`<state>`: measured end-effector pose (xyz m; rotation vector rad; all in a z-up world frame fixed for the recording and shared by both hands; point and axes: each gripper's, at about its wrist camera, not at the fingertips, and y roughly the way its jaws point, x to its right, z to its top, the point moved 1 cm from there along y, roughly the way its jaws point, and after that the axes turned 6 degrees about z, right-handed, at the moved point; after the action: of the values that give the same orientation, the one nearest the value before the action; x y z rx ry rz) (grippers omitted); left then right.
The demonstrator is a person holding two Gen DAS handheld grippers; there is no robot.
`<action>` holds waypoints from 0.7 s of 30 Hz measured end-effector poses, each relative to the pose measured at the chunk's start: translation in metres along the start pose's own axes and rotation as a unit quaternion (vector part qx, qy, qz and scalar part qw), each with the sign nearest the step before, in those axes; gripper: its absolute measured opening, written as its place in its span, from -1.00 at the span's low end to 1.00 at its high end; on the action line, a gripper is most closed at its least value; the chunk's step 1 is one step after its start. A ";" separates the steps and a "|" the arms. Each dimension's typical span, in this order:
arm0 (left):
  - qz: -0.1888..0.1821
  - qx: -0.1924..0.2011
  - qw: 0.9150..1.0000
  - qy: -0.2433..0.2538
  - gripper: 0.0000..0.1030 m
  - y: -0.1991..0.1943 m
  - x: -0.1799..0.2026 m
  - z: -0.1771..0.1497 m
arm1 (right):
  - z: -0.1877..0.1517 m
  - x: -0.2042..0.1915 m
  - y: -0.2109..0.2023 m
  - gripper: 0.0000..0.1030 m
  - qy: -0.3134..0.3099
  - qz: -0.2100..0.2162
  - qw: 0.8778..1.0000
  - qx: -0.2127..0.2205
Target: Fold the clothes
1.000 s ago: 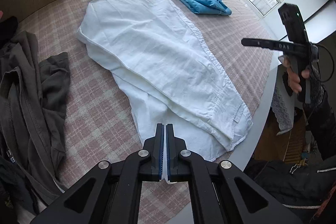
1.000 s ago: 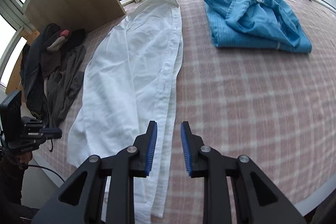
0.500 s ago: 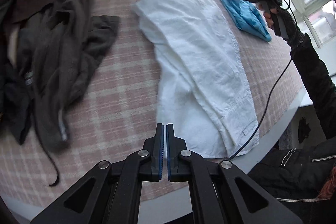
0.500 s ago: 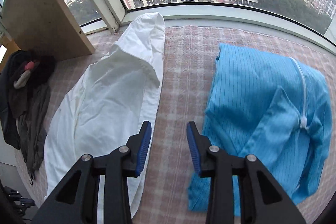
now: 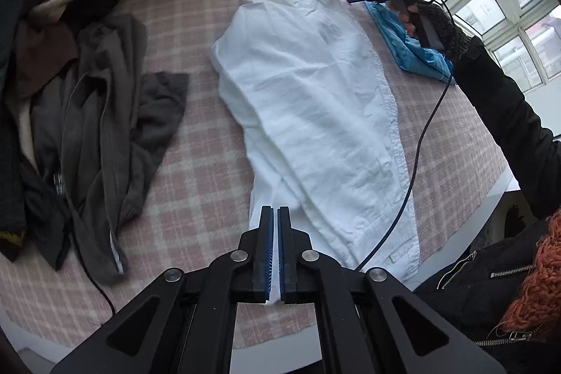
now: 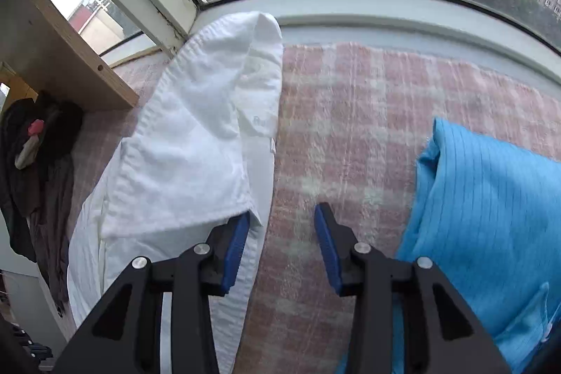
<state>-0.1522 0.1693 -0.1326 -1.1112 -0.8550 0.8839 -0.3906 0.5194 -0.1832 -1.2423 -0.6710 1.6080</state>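
While the white shirt (image 5: 315,114) is lying lengthwise on the checked blanket (image 5: 196,163) | left gripper (image 5: 275,255) is pinching its near hem | right gripper (image 6: 280,247) is hovering wide by the collar (image 6: 196,142) | judgement: bite collar edge squarely, keeping both ends level.

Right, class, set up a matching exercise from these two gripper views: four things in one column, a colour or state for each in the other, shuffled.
Things:
1. long shirt
2. folded garment
3. left gripper
4. right gripper

Descriptions:
A. open, above the shirt's collar end
B. blue
C. shut on white cloth
D. white, laid out lengthwise

Pairs: 1-D, 2-B, 3-C, 4-A
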 end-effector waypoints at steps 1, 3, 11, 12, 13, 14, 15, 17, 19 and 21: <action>0.003 0.004 1.000 0.013 -0.99 0.003 0.005 0.015 | 0.002 0.000 0.003 -0.24 -0.002 0.006 1.000 -0.001; 0.011 0.010 0.999 0.043 -0.98 0.014 0.016 0.051 | 0.006 0.000 0.009 -0.24 -0.005 0.018 1.000 -0.003; 0.023 0.080 0.986 0.146 -0.94 0.079 0.072 0.237 | 0.008 -0.007 0.013 -0.67 -0.008 0.046 0.999 0.010; 0.022 0.086 0.984 0.152 -0.94 0.088 0.077 0.258 | 0.009 -0.007 0.011 -0.67 -0.008 0.052 0.999 0.012; 0.021 0.092 0.983 0.156 -0.93 0.096 0.081 0.277 | 0.009 -0.008 0.009 -0.67 -0.007 0.058 0.998 0.015; 0.021 0.096 0.982 0.159 -0.89 0.105 0.082 0.293 | 0.010 -0.009 0.007 -0.67 -0.008 0.062 0.998 0.018; 0.025 0.099 0.981 0.162 -0.86 0.113 0.082 0.306 | 0.011 -0.010 0.005 -0.66 -0.013 0.059 0.998 0.022; 0.032 0.102 0.980 0.167 -0.77 0.128 0.078 0.327 | 0.012 -0.007 -0.001 -0.57 -0.021 0.046 0.999 0.012; 0.034 0.102 0.978 0.176 -0.76 0.139 0.073 0.338 | 0.016 -0.003 -0.008 -0.35 -0.026 0.036 0.999 0.009; 0.035 0.104 0.972 0.209 -0.69 0.145 0.076 0.340 | 0.021 0.001 -0.016 -0.33 -0.027 0.035 0.999 0.016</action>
<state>-0.4510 0.3928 -0.1878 -1.0947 -0.3678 0.7396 -0.4048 0.5289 -0.1628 -1.2145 -0.6383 1.7083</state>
